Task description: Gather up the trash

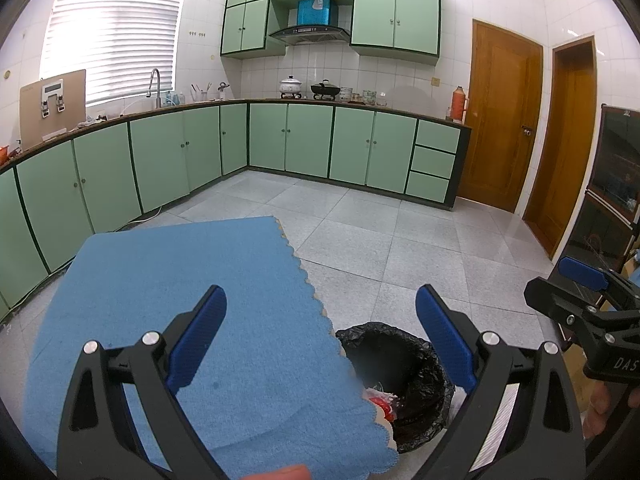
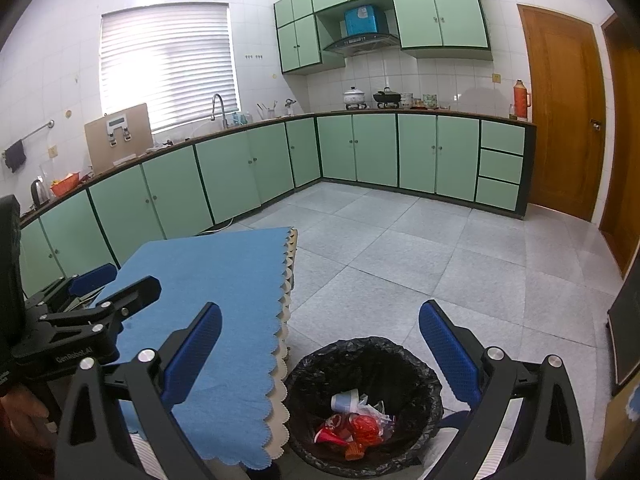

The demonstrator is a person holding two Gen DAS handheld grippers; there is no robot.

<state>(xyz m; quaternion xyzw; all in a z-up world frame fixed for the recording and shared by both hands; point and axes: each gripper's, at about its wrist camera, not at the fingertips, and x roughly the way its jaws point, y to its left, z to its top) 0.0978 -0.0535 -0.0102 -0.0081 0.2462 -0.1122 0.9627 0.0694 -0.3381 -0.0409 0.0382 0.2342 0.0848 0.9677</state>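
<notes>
Both wrist cameras are looking forward and downward toward the green cabinets (image 1: 308, 140), the left over the tabletop (image 1: 180, 300), the right over the bin (image 2: 364, 400); they are sharing both.

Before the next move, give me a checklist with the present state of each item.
1. Left tongs open and empty: ok.
2. Right tongs open and empty: ok.
3. Trash bin within view beside the table: ok.
4. Black liner in place, trash inside: ok.
5. Blue cloth free of trash: ok on the part that shows.
6. Trash left on the floor: none seen; behind the tongs, cannot tell.
</notes>
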